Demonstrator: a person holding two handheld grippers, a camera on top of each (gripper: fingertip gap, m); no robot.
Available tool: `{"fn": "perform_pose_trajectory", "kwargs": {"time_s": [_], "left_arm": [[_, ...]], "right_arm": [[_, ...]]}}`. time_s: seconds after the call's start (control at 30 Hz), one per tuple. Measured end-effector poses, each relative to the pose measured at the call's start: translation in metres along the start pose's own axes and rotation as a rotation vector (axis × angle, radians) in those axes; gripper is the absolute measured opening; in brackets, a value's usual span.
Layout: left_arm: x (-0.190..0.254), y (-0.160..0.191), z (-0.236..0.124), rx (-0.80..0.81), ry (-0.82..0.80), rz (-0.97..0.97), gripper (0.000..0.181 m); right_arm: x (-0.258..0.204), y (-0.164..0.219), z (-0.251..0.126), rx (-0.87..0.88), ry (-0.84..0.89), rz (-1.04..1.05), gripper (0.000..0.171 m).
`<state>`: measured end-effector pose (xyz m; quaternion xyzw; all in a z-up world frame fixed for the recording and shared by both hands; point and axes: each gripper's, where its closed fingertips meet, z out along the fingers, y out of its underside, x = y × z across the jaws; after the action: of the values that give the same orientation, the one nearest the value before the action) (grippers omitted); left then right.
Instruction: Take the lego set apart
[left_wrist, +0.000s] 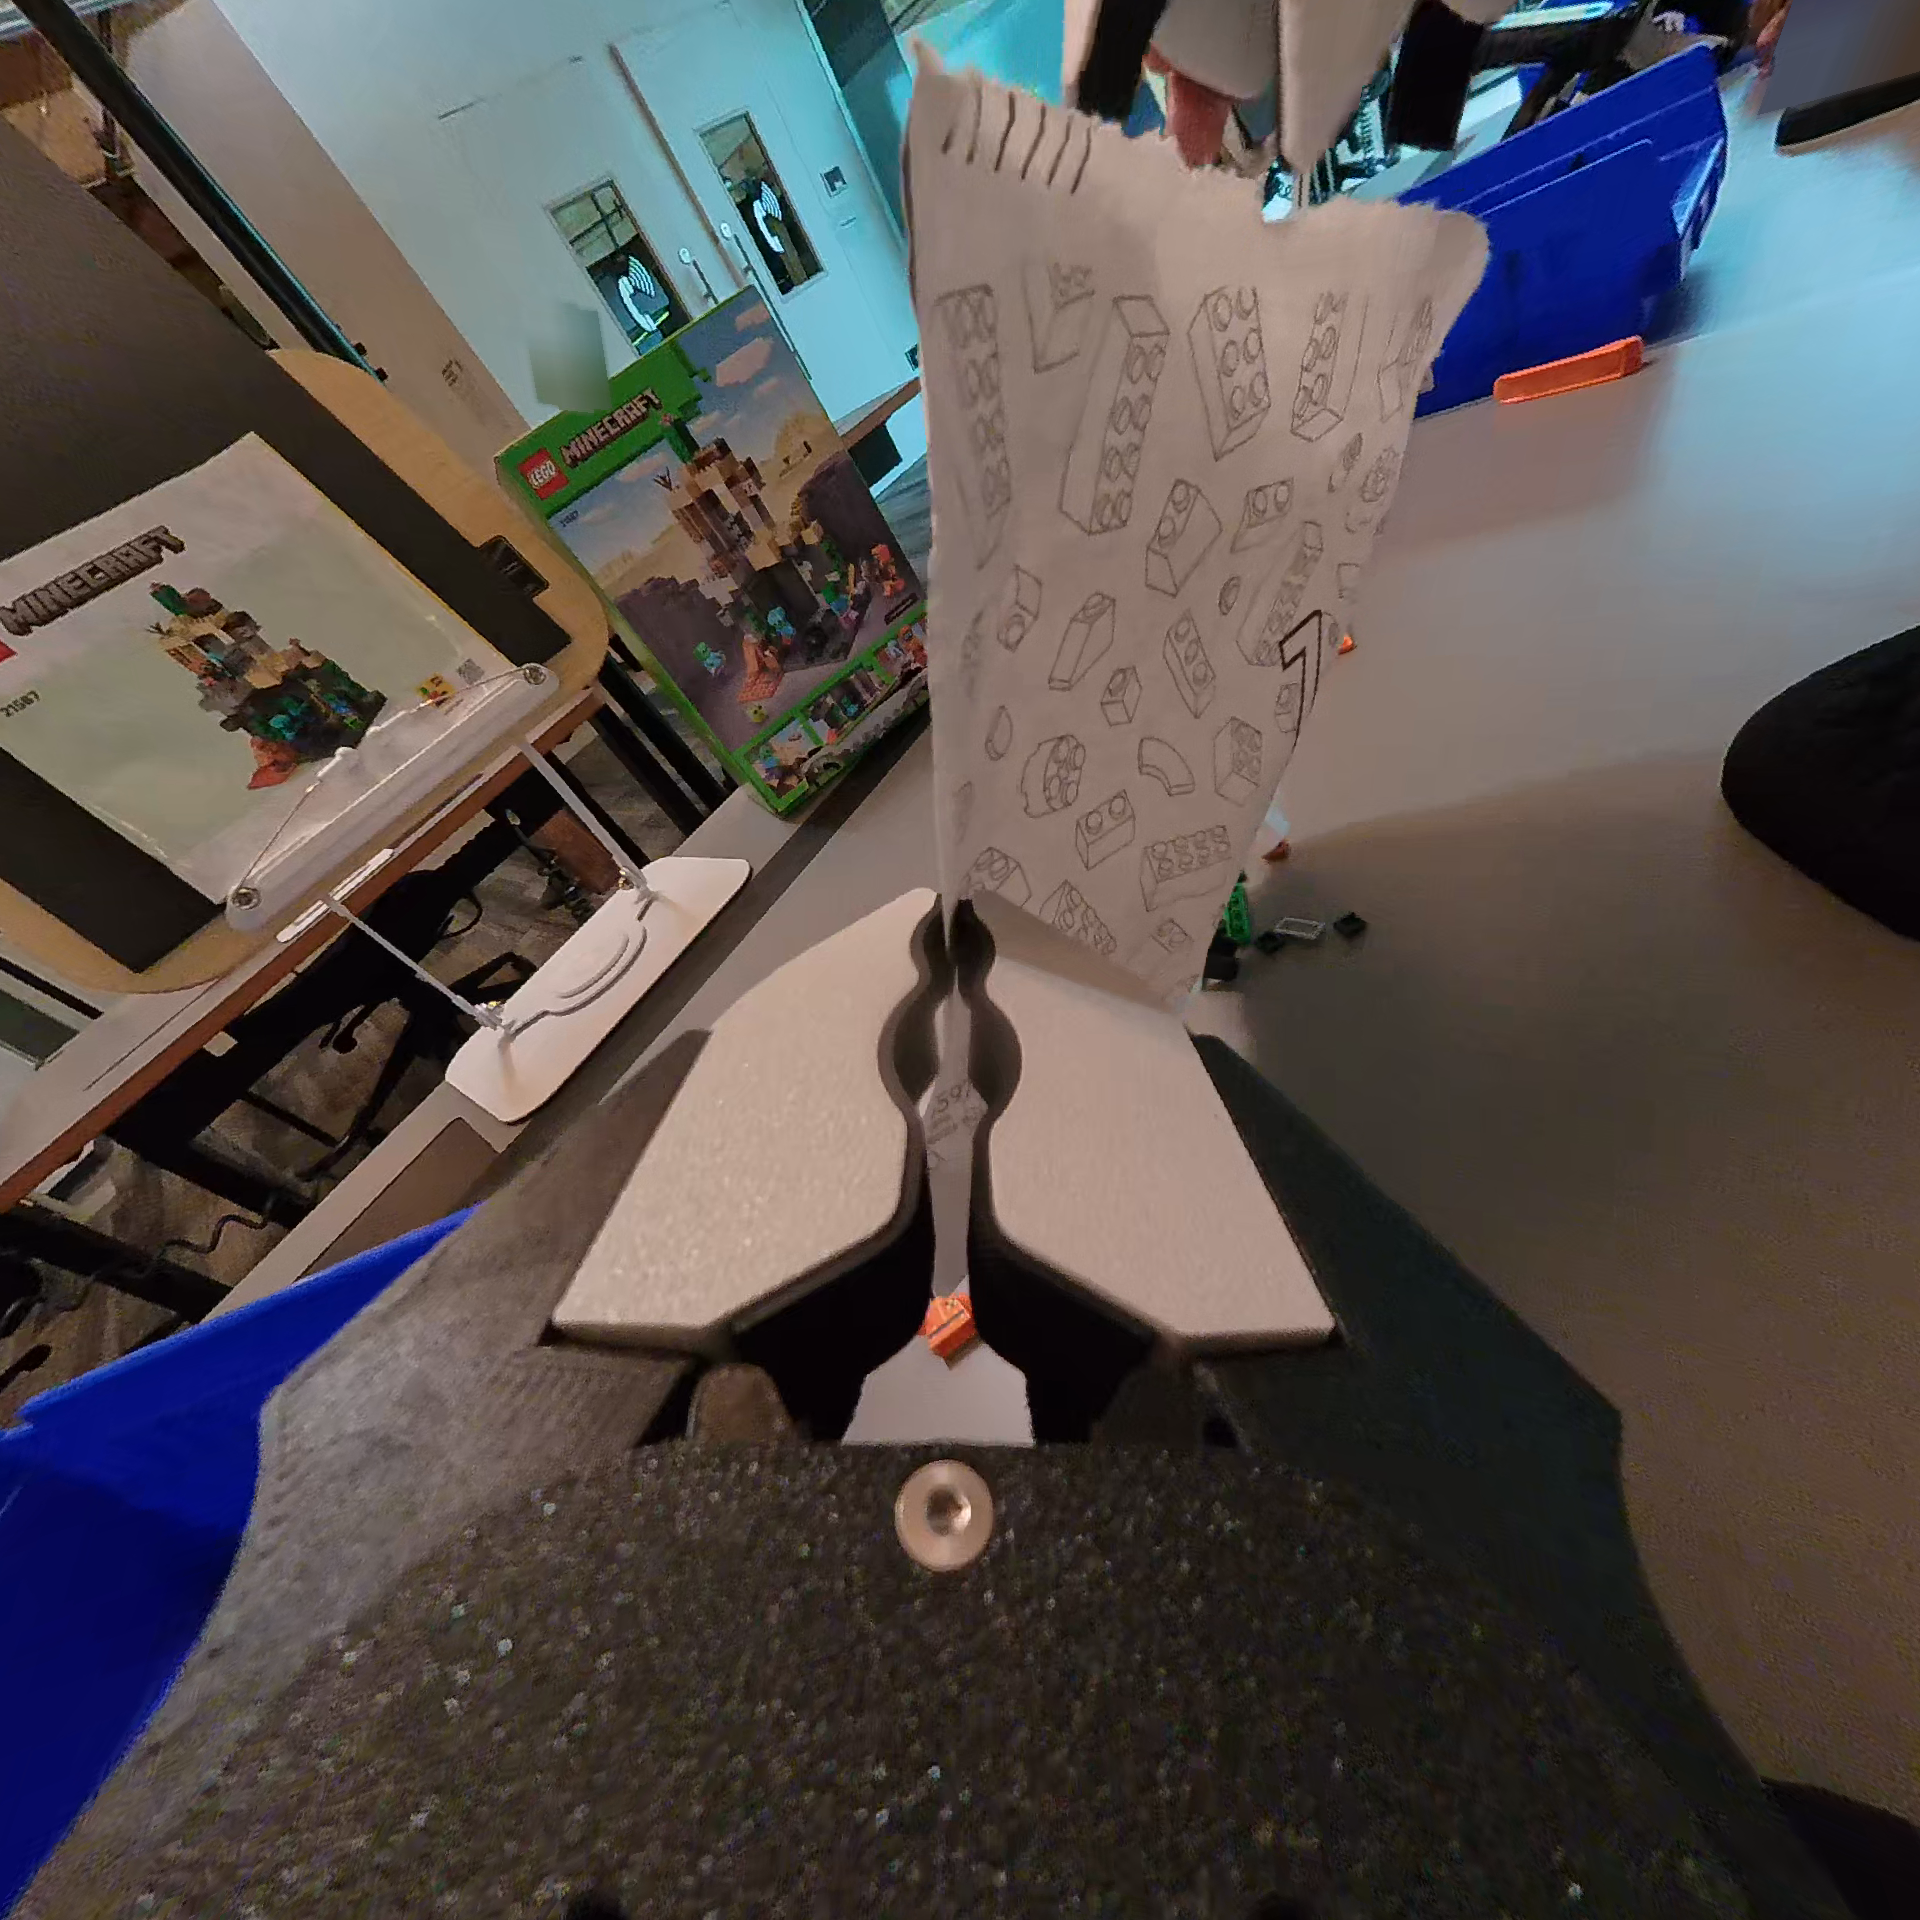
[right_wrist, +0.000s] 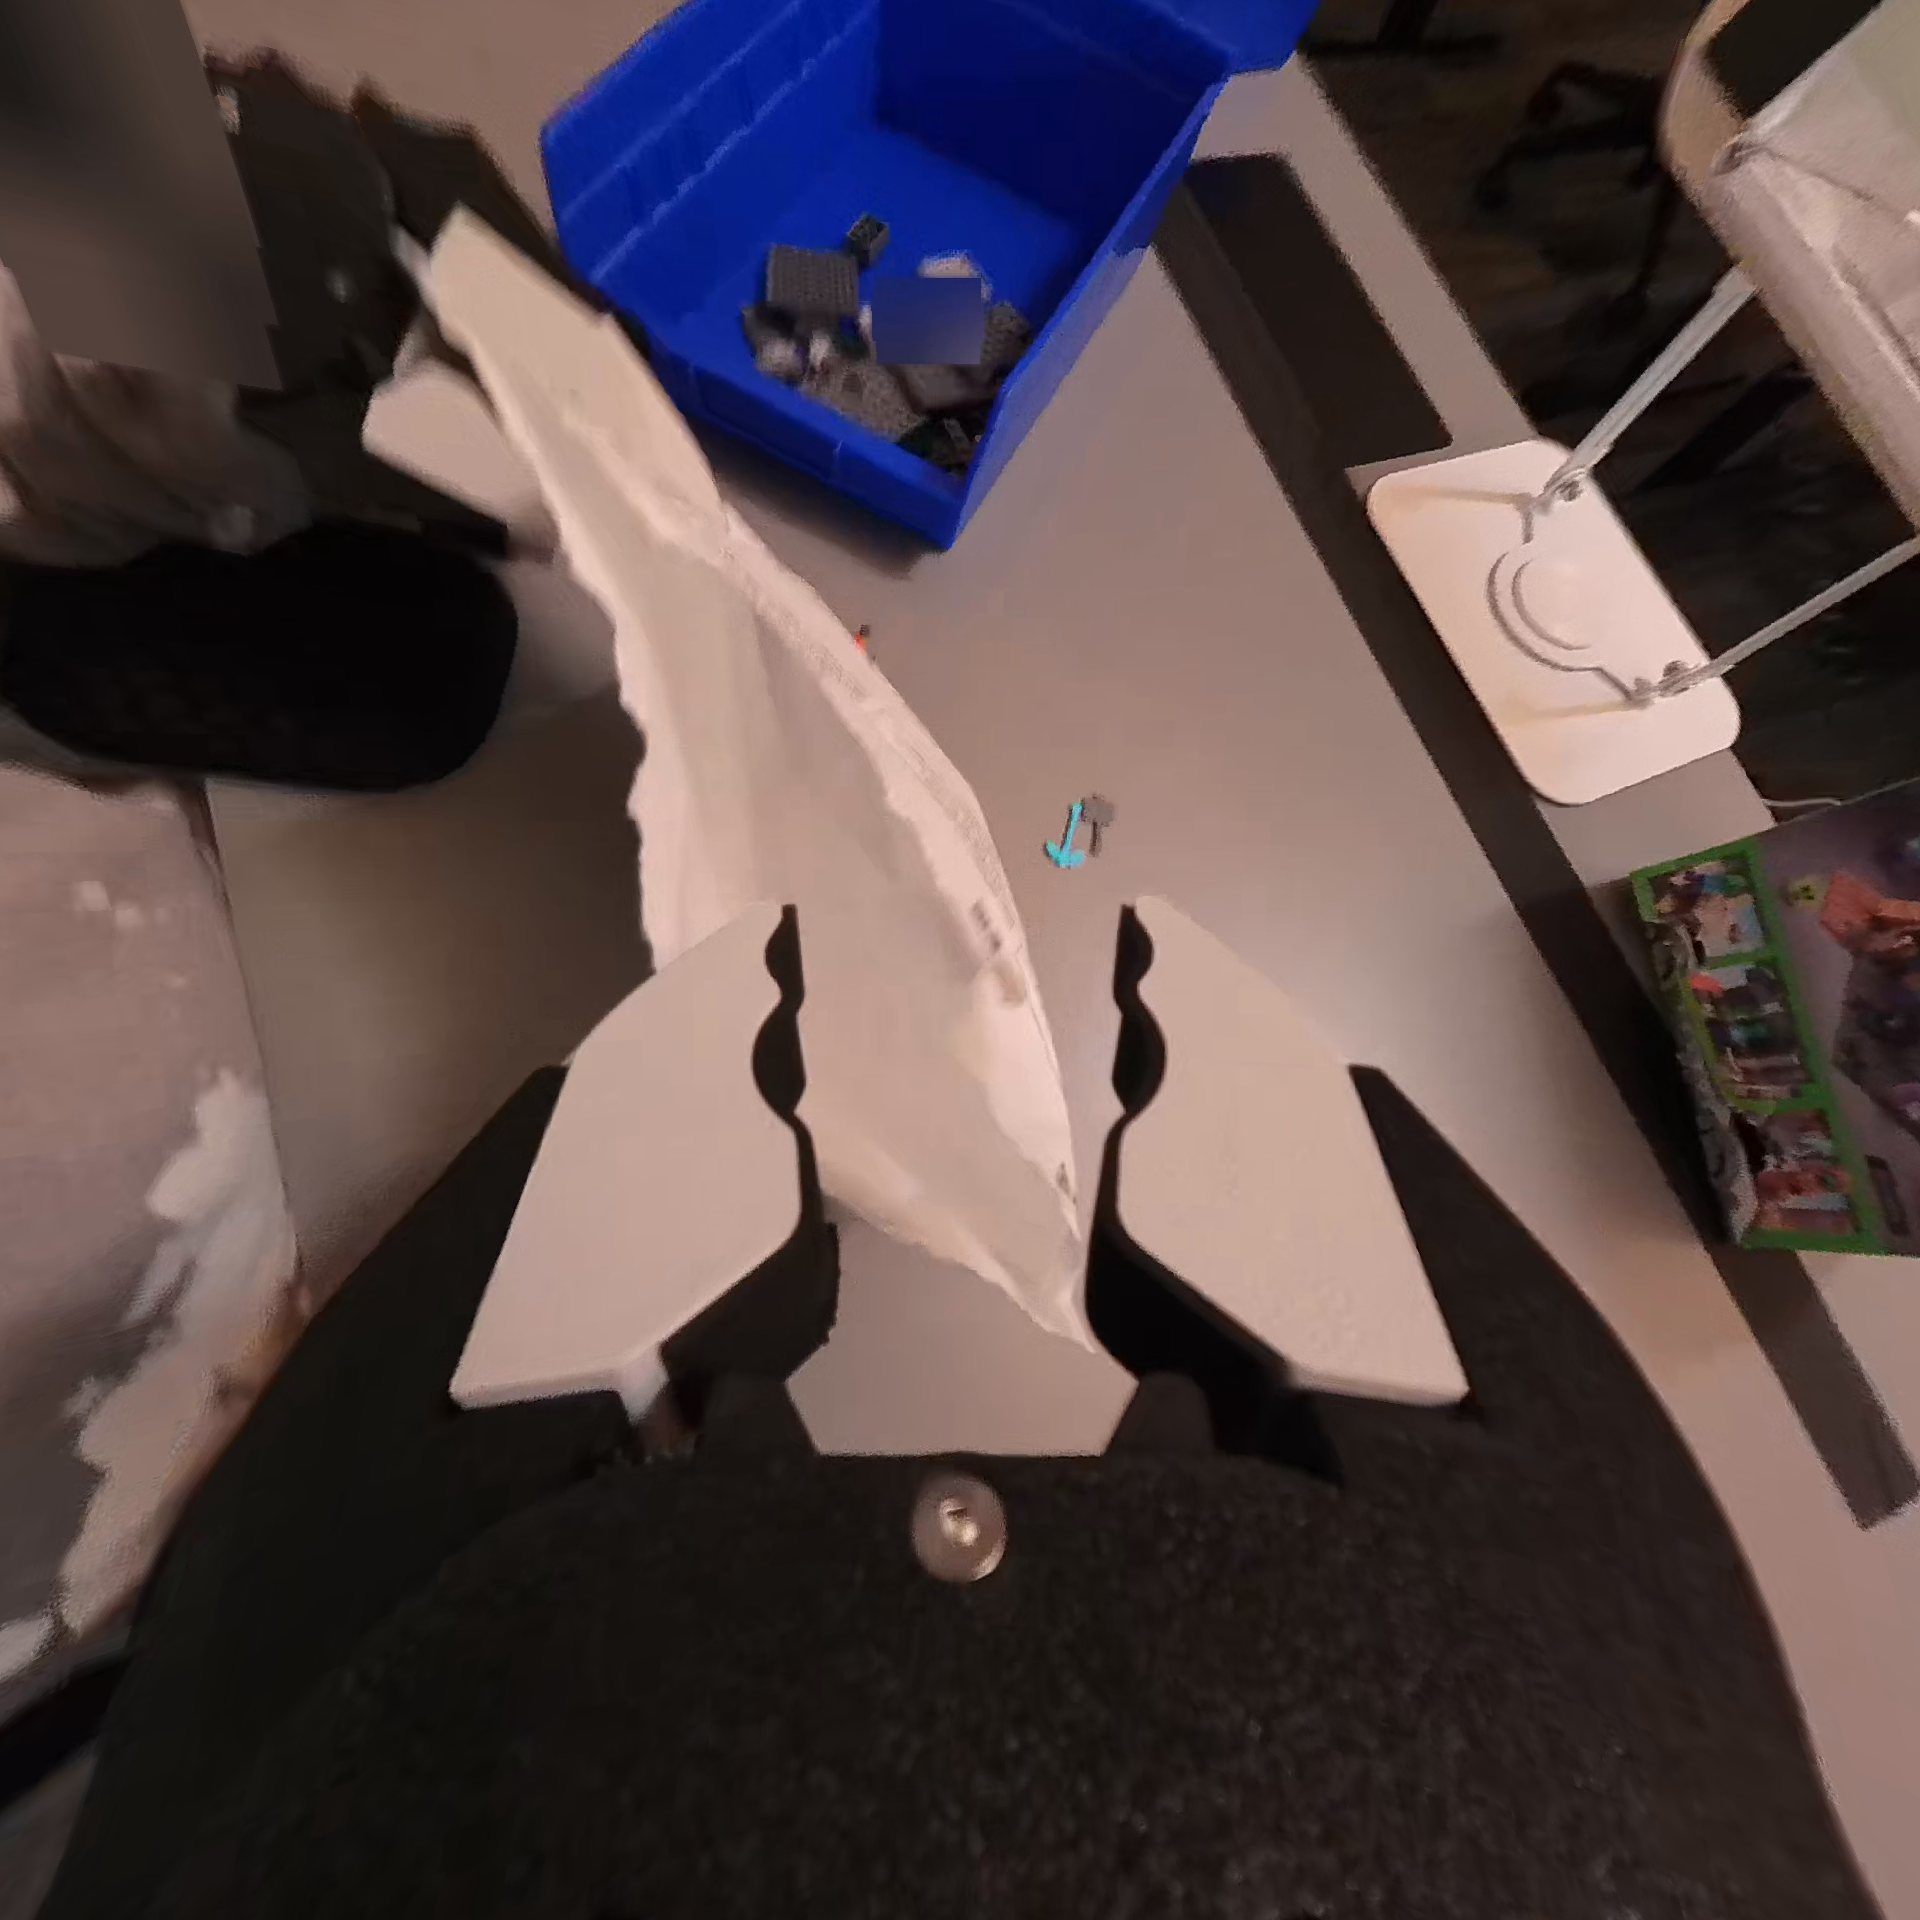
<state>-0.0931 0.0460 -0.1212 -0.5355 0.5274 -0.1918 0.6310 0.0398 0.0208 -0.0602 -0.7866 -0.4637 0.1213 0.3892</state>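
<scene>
- between the fingers of the left gripper (left_wrist: 951, 925), clamped fully closed, the edge of a torn paper bag (left_wrist: 1153, 582) is pinched; the bag stands up ahead of the tips.
- the right gripper (right_wrist: 961, 914) is spread wide, with the bag's (right_wrist: 810, 790) other end lying loosely in the gap, ungripped.
- ahead of the right tips, loose pieces (right_wrist: 1081, 831) lie on the table (right_wrist: 1247, 727); further ahead is a blue bin (right_wrist: 727, 177) holding bricks.
- any pieces left inside could be spilled if the bag is tipped, and the thin paper could be ripped by a hard pull.

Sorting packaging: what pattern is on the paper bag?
Outlined bricks on white paper bag; left wrist view.
</scene>
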Motion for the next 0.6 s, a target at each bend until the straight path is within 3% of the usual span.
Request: {"fn": "perform_pose_trajectory", "kwargs": {"time_s": [0.13,0.2,0.23,0.33,0.47,0.6], "left_arm": [[0.002,-0.011,-0.007,0.055,0.004,0.016,0.001],[0.006,-0.015,-0.009,0.086,0.021,0.044,0.000],[0.006,-0.013,-0.009,0.079,0.017,0.048,0.000],[0.010,-0.010,-0.012,0.094,0.029,0.090,0.001],[0.038,0.007,-0.004,0.030,0.076,0.302,0.001],[0.026,0.006,-0.004,0.046,0.077,0.187,0.001]], "right_arm": [[0.002,0.027,0.022,-0.229,0.160,-0.243,0.051],[0.003,0.025,0.030,-0.246,0.229,-0.381,0.008],[0.006,0.020,0.032,-0.240,0.266,-0.420,0.000],[0.007,-0.001,0.030,-0.156,0.307,-0.378,0.000],[0.004,-0.013,0.030,-0.095,0.290,-0.308,0.000],[0.010,0.000,0.035,-0.122,0.319,-0.296,0.000]]}}
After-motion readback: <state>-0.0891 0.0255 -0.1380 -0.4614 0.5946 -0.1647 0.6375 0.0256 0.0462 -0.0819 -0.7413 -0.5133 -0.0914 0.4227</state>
